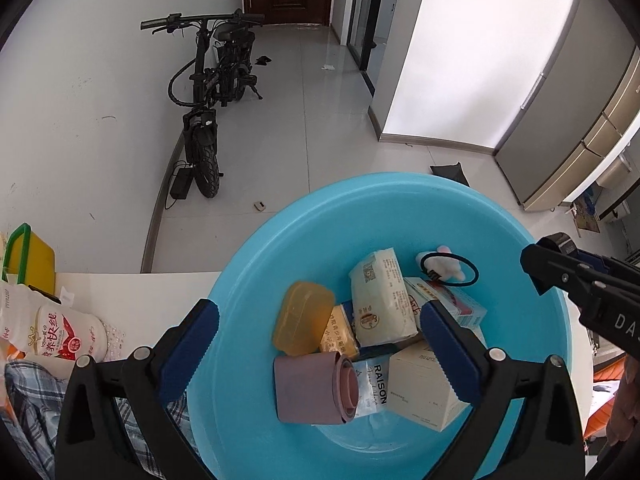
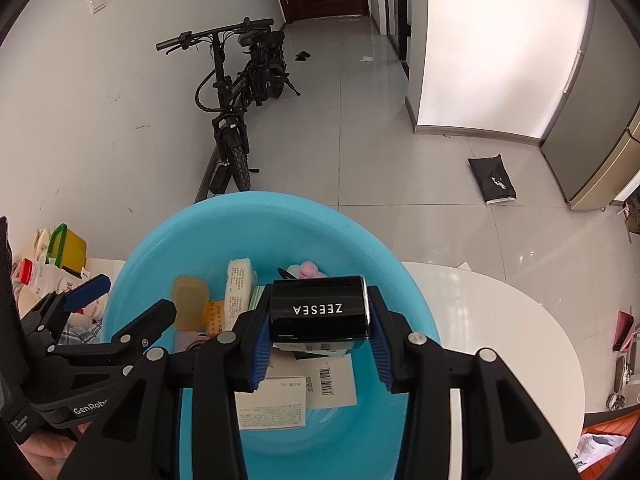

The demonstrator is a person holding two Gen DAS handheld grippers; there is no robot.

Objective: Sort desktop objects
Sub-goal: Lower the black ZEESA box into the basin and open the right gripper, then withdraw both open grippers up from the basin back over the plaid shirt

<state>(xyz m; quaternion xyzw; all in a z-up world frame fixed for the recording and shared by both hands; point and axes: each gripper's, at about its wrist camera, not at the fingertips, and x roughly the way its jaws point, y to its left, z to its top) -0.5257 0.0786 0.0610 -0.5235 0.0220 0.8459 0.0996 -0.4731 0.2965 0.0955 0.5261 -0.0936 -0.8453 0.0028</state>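
A blue plastic basin (image 1: 280, 248) (image 2: 168, 232) on the white table holds several items: an orange soap case (image 1: 304, 318), a white packet (image 1: 382, 300), a mauve cup (image 1: 312, 388), a cream box (image 1: 424, 392) and a hair tie with a pink plush (image 1: 448, 268). My left gripper (image 1: 320, 344) is open and empty above the basin, fingers on either side of the items. My right gripper (image 2: 318, 334) is shut on a black ZEESEA box (image 2: 318, 310), held over the basin; it also shows at the right in the left wrist view (image 1: 568, 280).
A white drink bottle (image 1: 64, 336), a plaid cloth (image 1: 28, 400) and a yellow container with a green handle (image 1: 28, 256) sit left of the basin. The white table (image 2: 500, 320) extends right. A bicycle (image 1: 212, 92) leans against the wall behind.
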